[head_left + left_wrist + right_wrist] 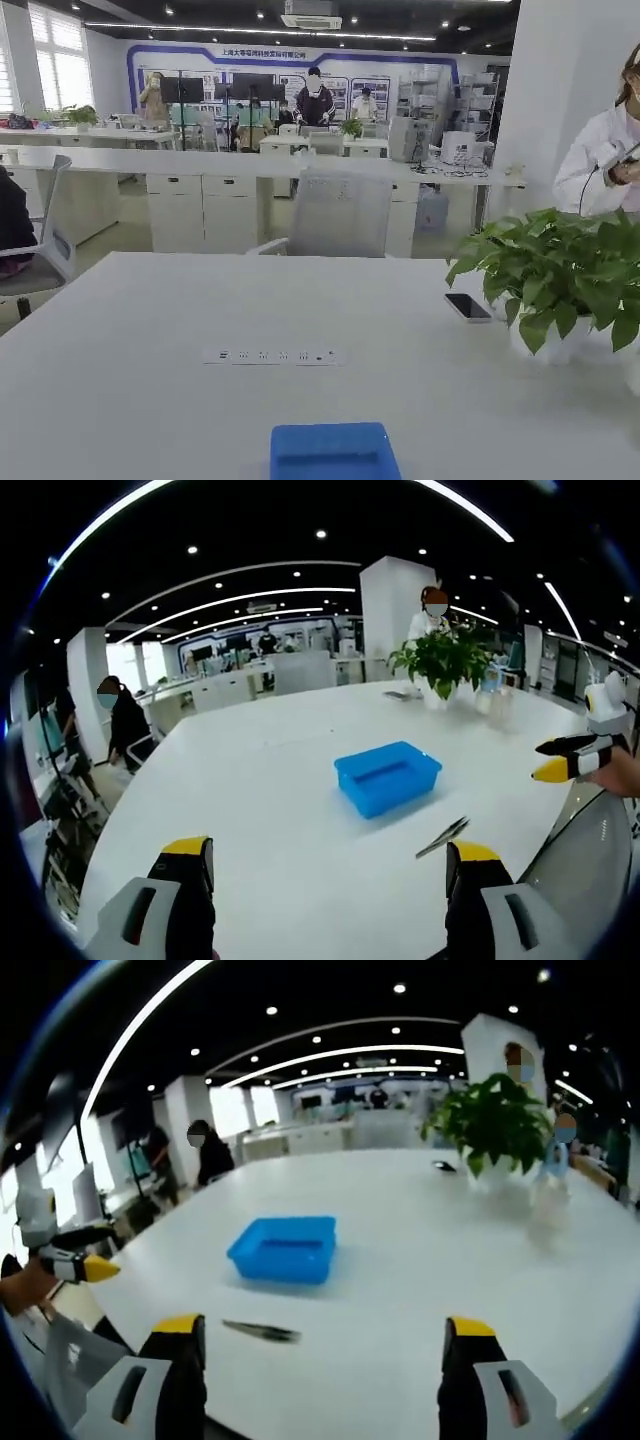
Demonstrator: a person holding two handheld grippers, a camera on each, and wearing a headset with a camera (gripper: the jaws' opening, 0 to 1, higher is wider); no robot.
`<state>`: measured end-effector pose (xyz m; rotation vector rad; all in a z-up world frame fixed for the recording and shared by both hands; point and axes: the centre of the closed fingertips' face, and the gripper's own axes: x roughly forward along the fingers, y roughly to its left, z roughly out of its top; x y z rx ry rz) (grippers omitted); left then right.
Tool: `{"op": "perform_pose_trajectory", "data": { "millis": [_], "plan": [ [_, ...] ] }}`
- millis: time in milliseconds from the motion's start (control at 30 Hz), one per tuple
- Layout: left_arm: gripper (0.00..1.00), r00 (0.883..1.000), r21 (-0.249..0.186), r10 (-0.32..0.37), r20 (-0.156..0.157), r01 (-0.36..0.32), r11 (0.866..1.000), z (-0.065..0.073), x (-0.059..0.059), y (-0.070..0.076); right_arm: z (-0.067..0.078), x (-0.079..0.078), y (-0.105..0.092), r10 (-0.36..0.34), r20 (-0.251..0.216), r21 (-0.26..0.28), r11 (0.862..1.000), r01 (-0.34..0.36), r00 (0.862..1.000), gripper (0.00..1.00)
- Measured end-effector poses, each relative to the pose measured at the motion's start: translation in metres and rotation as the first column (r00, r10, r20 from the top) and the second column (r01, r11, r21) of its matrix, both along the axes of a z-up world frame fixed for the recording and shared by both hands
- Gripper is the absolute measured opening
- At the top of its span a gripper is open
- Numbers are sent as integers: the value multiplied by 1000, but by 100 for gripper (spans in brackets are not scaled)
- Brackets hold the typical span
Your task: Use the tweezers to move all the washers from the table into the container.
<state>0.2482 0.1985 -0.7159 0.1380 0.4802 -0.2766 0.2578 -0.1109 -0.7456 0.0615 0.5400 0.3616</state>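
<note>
Nearby, tweezers [443, 837] beside blue container [387, 777].

Open-plan office. Broad white surface [130, 400] with inset white socket strip [272, 356]; grey mesh chair [340, 215]; rows of white desks [200, 165]; white column [560, 90]; bright shuttered windows [60, 70]; black ceiling [200, 10], linear strip lights [260, 31].

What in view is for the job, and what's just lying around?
Job: blue container, tweezers, left gripper and right gripper, both open. The washers are too small to make out.
Lying about: potted plant, phone, socket strip.
</note>
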Motion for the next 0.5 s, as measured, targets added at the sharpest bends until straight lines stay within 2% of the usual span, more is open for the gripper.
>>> {"op": "perform_pose_trajectory", "data": {
  "millis": [100,200,300,400,467,500],
  "plan": [
    [99,1000,0,13,3,-13,1000,0,-1,4,0,1,0,-6,-2,8,1000,6,1000,97],
    [99,1000,-7,24,0,-24,1000,0,-2,6,-3,0,0,-6,-22,12,1000,7,1000,97],
    [99,999,-32,34,8,-33,999,6,-2,6,-4,-1,1,-1,-27,6,1000,2,1000,97],
    [99,999,-31,29,13,-29,999,8,-1,6,-4,-3,1,-1,-31,5,1000,1,1000,94],
    [99,999,-31,31,24,-30,999,10,-1,6,3,-3,1,2,2,13,1000,-2,1000,88],
    [99,999,-37,30,25,-29,999,10,-1,6,10,-2,4,4,25,48,999,-5,1000,87]
  ]
}}
